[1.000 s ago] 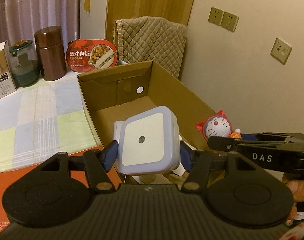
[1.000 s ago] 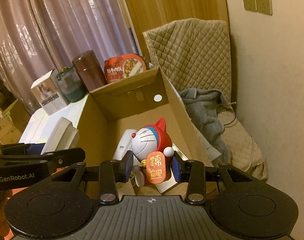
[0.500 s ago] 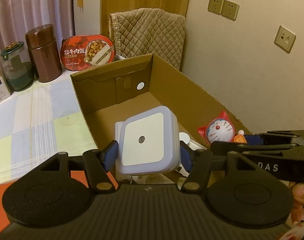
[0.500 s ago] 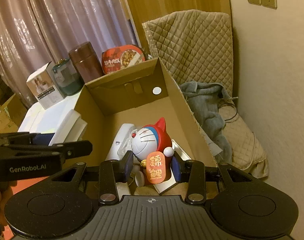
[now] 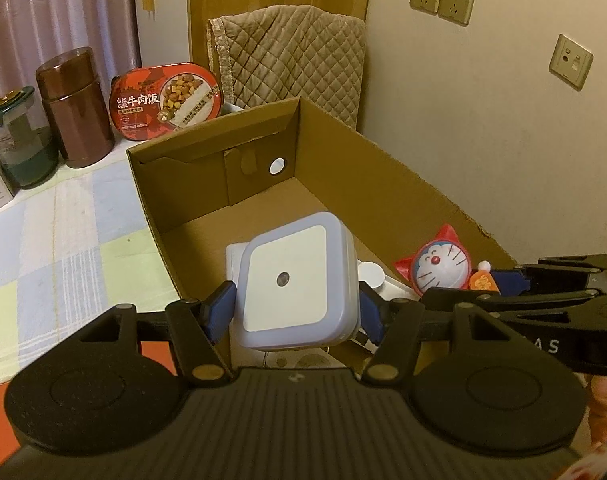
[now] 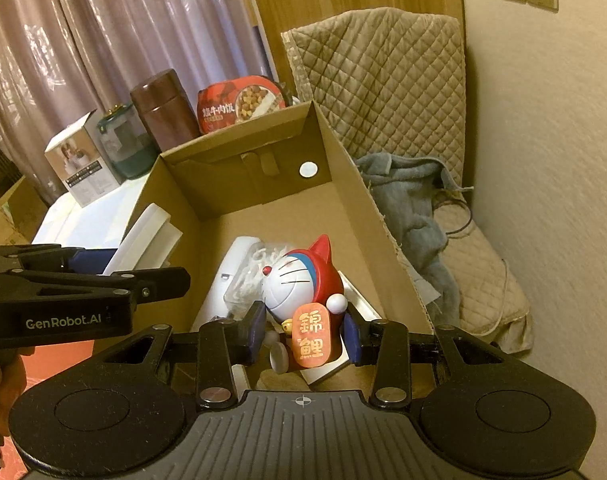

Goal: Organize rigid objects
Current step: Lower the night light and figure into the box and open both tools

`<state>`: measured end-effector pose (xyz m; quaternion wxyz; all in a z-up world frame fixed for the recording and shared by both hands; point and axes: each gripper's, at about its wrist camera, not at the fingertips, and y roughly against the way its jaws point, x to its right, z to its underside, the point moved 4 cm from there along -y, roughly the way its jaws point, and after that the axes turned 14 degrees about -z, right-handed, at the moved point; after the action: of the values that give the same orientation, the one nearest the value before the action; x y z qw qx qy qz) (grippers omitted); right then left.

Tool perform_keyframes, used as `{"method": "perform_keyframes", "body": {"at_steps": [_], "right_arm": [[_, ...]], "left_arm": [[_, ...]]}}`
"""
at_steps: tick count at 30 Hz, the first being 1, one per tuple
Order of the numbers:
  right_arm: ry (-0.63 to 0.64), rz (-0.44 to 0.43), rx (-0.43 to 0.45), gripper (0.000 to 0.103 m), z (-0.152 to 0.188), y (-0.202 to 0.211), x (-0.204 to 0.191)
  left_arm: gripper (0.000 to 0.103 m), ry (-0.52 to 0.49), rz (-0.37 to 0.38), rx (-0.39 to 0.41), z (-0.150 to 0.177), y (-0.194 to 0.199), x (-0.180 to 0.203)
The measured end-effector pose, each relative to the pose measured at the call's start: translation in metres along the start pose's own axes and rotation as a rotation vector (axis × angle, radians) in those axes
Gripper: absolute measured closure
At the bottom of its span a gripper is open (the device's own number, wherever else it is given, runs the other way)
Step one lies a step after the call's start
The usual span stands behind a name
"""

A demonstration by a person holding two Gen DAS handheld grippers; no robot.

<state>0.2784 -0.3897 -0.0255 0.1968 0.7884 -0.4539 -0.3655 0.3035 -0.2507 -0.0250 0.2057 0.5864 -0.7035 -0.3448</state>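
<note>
My left gripper [image 5: 295,312] is shut on a square white night light [image 5: 295,284] with a pale blue rim, held over the near end of an open cardboard box [image 5: 207,168]. My right gripper [image 6: 303,328] is shut on a red and white Doraemon figure [image 6: 299,284] with an orange tag, also over the box [image 6: 363,208]. The figure shows at the right in the left wrist view [image 5: 439,268]. The night light shows edge-on at the left in the right wrist view [image 6: 143,236]. White items [image 6: 235,276] lie on the box floor.
A brown canister [image 5: 75,108], a green-lidded jar [image 5: 19,140], and a red meal tub [image 5: 167,100] stand behind the box on a checked cloth [image 5: 63,232]. A quilted chair [image 6: 383,76] with a grey garment [image 6: 407,208] is right, by the wall.
Both grippers have moved forward and a little higher over the box, each still holding its object. The box now sits lower and nearer in both views.
</note>
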Motion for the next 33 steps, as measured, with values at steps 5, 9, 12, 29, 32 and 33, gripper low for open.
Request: {"method": "perform_keyframes", "body": {"at_steps": [5, 9, 12, 29, 32, 33], "right_arm": [[0.004, 0.003, -0.009, 0.066, -0.001, -0.004, 0.0], [0.008, 0.006, -0.013, 0.066, -0.001, -0.005, -0.001], [0.009, 0.005, -0.014, 0.066, -0.001, -0.006, -0.001], [0.017, 0.002, -0.037, 0.066, 0.001, -0.014, -0.01], [0.022, -0.009, -0.008, 0.066, -0.001, -0.01, -0.012], [0.024, -0.011, -0.001, 0.065, -0.002, -0.008, -0.013]], "left_arm": [[0.044, -0.019, -0.008, -0.007, -0.002, -0.007, -0.001], [0.044, -0.041, -0.018, -0.016, -0.003, -0.013, -0.003], [0.052, -0.052, -0.016, -0.02, -0.005, -0.018, -0.003], [0.042, 0.076, -0.019, 0.019, -0.004, 0.018, -0.036], [0.033, 0.109, -0.023, 0.023, 0.0, 0.028, -0.044], [0.031, 0.119, -0.025, 0.025, 0.002, 0.032, -0.046]]}}
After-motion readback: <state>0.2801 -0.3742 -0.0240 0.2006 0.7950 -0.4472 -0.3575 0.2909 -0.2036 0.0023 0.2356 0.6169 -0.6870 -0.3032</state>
